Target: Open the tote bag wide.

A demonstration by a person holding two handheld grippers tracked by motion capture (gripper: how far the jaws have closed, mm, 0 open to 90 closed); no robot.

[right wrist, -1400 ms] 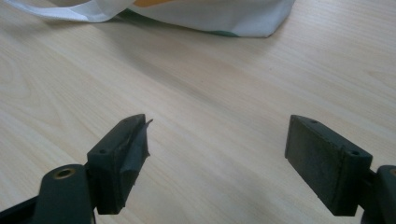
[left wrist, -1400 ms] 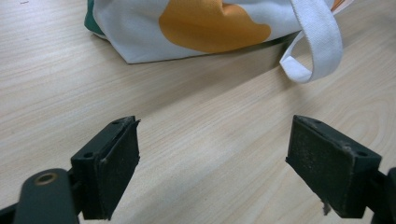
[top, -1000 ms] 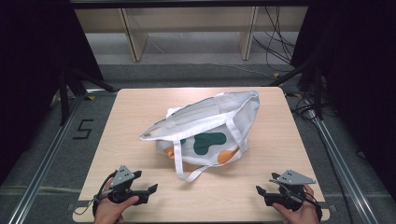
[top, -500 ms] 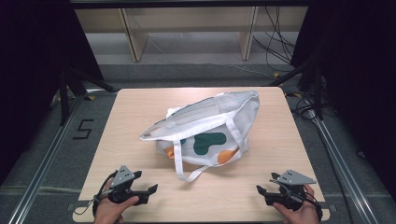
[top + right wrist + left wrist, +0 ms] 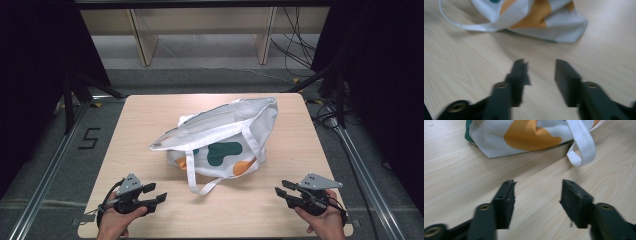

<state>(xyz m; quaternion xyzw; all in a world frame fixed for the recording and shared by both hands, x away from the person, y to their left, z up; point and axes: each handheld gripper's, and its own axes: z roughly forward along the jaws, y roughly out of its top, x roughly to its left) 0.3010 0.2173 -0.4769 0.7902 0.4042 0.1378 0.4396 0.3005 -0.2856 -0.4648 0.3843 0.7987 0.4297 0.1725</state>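
A white tote bag with green and orange patches lies on its side in the middle of the wooden table. One white strap loops toward the front edge. My left gripper is open near the front left corner, nothing between its jaws. In the left gripper view the bag and the strap loop lie ahead of the gripper. My right gripper is open near the front right corner, empty. The right gripper view has the bag's corner ahead of the gripper.
The table stands on a grey floor with metal rails along both sides. Wooden shelf legs and cables lie beyond the far edge. A mark like a "5" is on the floor at the left.
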